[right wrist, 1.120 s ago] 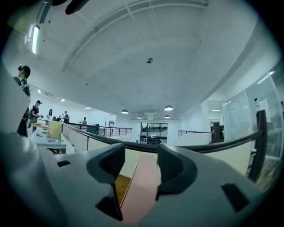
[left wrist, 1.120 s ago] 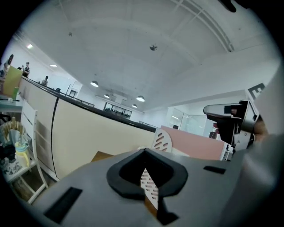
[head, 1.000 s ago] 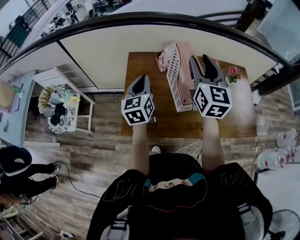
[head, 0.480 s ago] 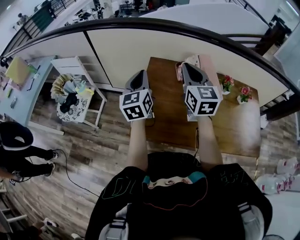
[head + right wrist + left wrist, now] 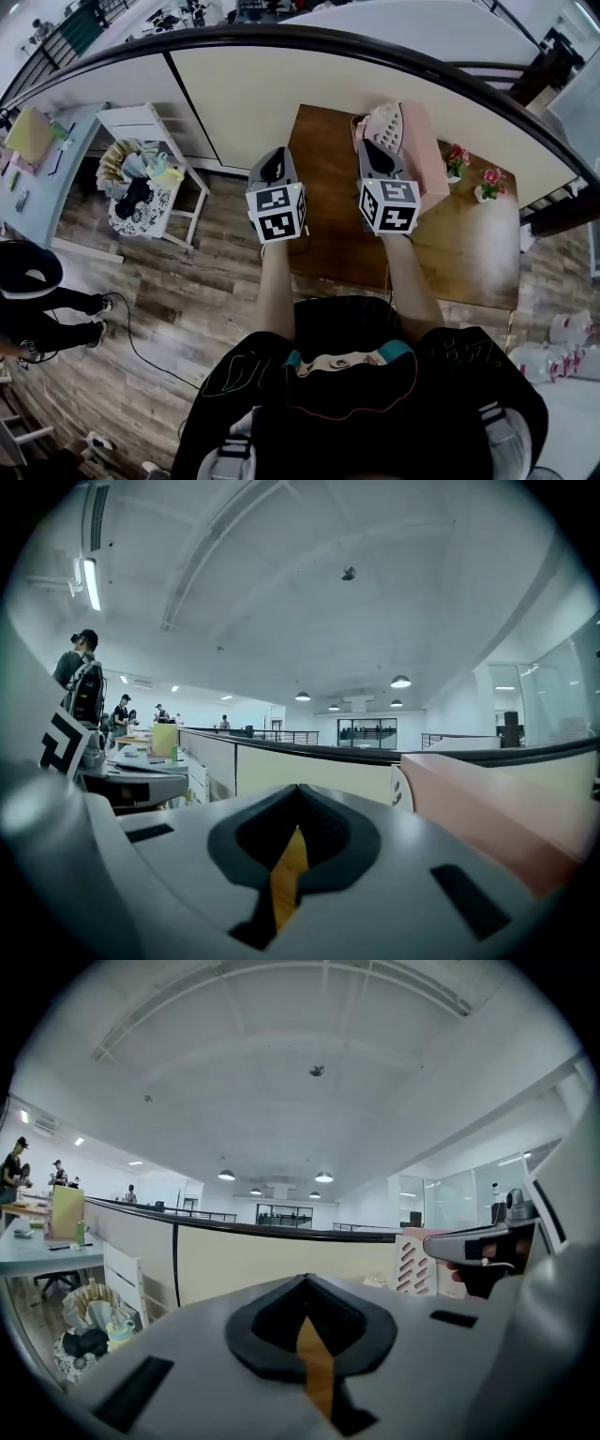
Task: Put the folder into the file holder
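Both tools are pinched closed on nothing: left tool [image 5: 305, 1281], right tool [image 5: 298, 791]. The pink folder [image 5: 424, 141] sits against the white file holder [image 5: 385, 124], upper centre, on the desk [image 5: 328, 225]. A nudge from the closed right tool could topple the holder.

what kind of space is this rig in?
Probably an open-plan office: a long cream partition runs behind the wooden desk, a white file holder stands on it, and ceiling lights hang over a wide hall beyond.
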Available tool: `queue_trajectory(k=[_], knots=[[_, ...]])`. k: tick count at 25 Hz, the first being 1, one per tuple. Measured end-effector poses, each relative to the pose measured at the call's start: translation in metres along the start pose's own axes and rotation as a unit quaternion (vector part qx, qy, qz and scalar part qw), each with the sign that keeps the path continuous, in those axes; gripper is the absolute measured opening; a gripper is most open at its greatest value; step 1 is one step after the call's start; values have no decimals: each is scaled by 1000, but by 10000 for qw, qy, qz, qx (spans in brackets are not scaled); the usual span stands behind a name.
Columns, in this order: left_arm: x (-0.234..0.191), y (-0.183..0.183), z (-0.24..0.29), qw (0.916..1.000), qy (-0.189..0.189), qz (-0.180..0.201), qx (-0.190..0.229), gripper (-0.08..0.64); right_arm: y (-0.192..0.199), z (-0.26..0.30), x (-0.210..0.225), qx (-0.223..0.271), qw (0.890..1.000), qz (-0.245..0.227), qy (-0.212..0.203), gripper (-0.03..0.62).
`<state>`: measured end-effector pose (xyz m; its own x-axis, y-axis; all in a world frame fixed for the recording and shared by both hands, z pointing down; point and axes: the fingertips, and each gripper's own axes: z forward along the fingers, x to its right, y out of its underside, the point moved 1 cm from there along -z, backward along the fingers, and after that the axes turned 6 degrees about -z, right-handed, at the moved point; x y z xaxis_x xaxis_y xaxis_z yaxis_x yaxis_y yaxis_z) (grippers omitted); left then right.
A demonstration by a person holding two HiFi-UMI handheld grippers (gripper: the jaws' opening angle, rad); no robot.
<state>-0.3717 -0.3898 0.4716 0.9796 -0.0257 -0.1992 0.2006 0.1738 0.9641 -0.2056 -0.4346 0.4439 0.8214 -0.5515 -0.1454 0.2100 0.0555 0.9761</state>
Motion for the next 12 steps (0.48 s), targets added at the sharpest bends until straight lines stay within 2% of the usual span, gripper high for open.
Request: queue_trajectory(k=[12], knots=[[16,3,14,9997,208,86,0,2,-4,-1,10,0,9999,-149,89,3]])
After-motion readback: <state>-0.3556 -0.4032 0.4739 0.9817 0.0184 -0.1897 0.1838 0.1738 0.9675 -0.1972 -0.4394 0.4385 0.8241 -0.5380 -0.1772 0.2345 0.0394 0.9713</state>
